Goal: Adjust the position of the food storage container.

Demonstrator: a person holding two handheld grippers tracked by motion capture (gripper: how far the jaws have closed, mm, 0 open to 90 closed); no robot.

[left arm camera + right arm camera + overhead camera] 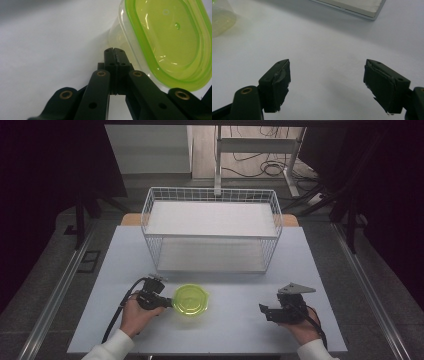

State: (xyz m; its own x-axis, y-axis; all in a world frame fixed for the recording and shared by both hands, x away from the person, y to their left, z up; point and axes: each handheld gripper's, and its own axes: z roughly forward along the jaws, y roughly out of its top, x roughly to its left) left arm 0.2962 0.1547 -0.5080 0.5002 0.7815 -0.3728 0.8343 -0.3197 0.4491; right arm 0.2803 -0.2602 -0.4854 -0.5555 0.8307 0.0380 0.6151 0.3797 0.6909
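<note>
One pale worktop (235,320) carries everything here, with a white wire basket (212,227) (two-shelved) at its far side. Your green-lidded container (190,301) sits near the front edge, left of centre. Your left hand-held gripper (115,51) has its jaws pressed together just beside the container's clear wall; your right hand-held gripper (327,82) rests well apart, jaws spread over bare surface.

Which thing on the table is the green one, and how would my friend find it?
Start at the big white wire basket at the back of the grey table, then come toward the near edge, a little left of the middle. There sits a clear tub with a lime-green lid, beside the left tool. It is the table's one brightly coloured thing.
</note>
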